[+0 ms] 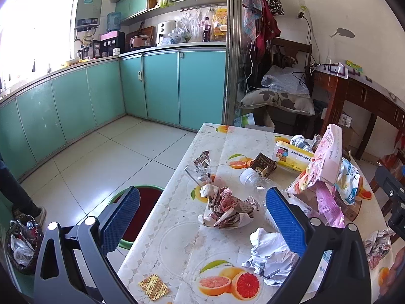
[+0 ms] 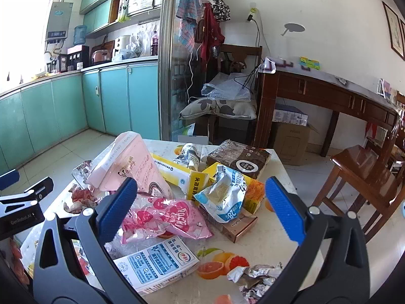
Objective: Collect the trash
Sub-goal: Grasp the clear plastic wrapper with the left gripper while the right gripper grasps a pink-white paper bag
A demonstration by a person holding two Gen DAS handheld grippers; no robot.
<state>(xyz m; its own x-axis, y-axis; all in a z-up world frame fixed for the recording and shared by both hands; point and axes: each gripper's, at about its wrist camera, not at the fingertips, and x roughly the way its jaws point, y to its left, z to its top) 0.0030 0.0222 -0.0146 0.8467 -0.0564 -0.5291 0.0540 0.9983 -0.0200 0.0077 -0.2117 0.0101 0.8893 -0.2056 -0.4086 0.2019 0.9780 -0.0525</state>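
We have the desk (image 1: 177,240) as our landmark, its fruit-print cover strewn with trash from its far edge to its near one. The largest piece, the pink bag (image 2: 131,162), stands near the desk's middle; we judge it light and floppy, best pinched at its upper fold. Beside it, toward the far edge, lies the yellow carton (image 2: 182,174), stiff-walled but crushable, easiest across its narrow sides. The clear bottle (image 1: 255,182) lies on its side at the middle; it looks empty, slippery and apt to roll, so we would take it at the neck. The crumpled wrapper (image 1: 227,210) and the white paper ball (image 1: 270,253), nearer us, are soft and weightless, safe to squeeze anywhere.

Our left gripper (image 1: 202,215) hovers above the crumpled wrapper with fingers spread wide, holding nothing; our right gripper (image 2: 201,207) hangs likewise wide and empty over the pile. Left of the desk the floor is open, with the green basin (image 1: 141,212) just below the desk's edge.
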